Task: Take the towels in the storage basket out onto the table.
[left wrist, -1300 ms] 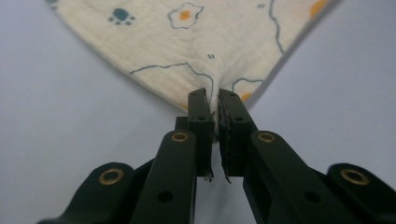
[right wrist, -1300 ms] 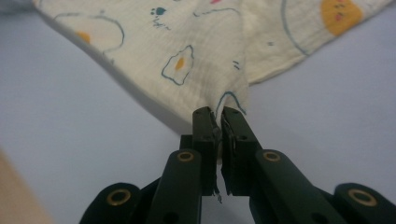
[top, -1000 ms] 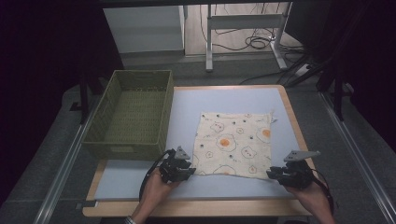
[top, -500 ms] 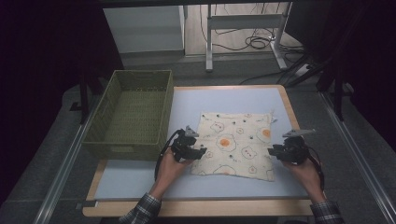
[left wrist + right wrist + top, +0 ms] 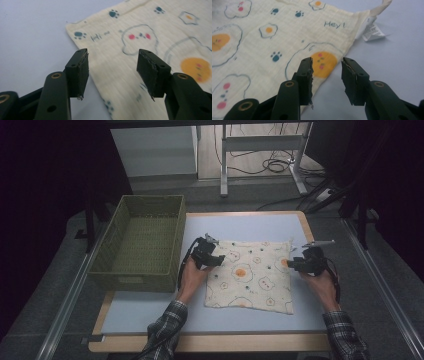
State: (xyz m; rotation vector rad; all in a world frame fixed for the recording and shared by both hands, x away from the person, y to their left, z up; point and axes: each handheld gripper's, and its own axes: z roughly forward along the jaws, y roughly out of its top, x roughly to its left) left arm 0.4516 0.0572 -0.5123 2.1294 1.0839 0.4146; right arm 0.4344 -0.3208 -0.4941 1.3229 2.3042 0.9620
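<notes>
Over cloth (image 5: 250, 277) side edges — left tool (image 5: 216, 258) gaping, closing slightly; right tool (image 5: 291, 265) parted, opening; bare table (image 5: 150, 312) around.

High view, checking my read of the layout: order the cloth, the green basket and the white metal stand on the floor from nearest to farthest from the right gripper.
From the right gripper:
1. Cloth, at its right edge, right beside the gripper.
2. Green basket, across the table at the left.
3. White metal stand, on the floor beyond the table's far edge.
</notes>
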